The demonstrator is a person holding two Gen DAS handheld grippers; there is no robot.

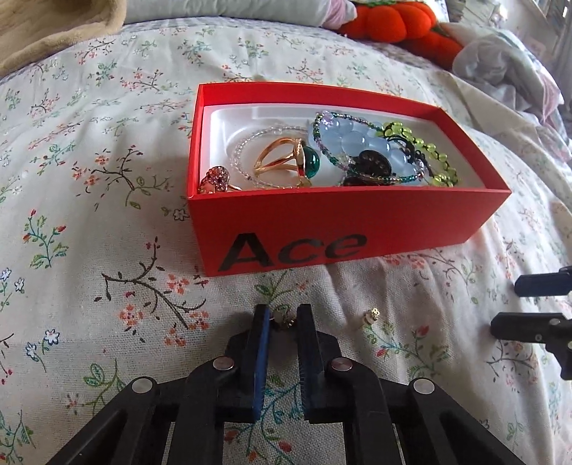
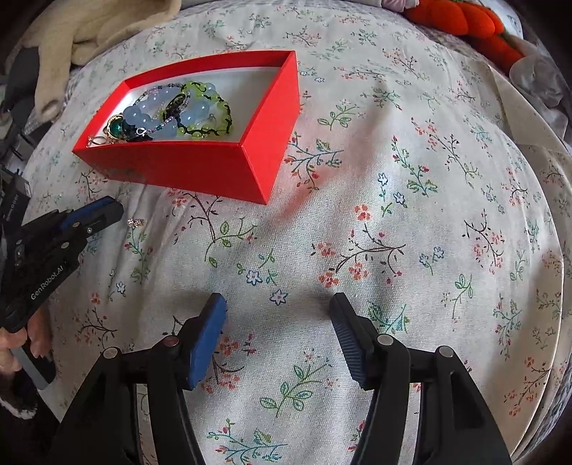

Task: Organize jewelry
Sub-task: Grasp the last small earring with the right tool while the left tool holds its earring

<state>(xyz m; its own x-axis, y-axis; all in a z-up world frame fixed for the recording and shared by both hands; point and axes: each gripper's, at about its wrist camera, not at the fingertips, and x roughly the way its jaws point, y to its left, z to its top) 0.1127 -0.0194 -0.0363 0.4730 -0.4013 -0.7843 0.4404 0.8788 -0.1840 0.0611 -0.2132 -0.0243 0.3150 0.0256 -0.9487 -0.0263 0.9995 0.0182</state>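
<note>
Left gripper (image 1: 283,316) low over flowered bedspread (image 1: 107,221), angled steeply down, jaws drawn nearly together around small gold earring (image 1: 282,319); piece sits between the tips, pads look to pinch it. Second small gold earring (image 1: 370,316) loose on the cloth just right of that gripper. Red box (image 1: 343,229) marked "Ace" directly beyond, open-topped, white liner inside. In the box: gold ring with green stone (image 1: 296,161), pink-stone ring (image 1: 214,180) at near left corner, clear bead bracelet (image 1: 243,146), pale blue bead bracelet (image 1: 357,143), green bead bracelet (image 1: 422,143), all heaped and overlapping. Right gripper (image 2: 279,314) pointed almost straight down at bare cloth, well apart from the box, jaws standing about half apart, nothing between them. Person's hand (image 2: 14,343) wrapped around left gripper's handle at frame edge in right wrist view. Orange plush toy (image 1: 393,21) at far edge of bed.
</note>
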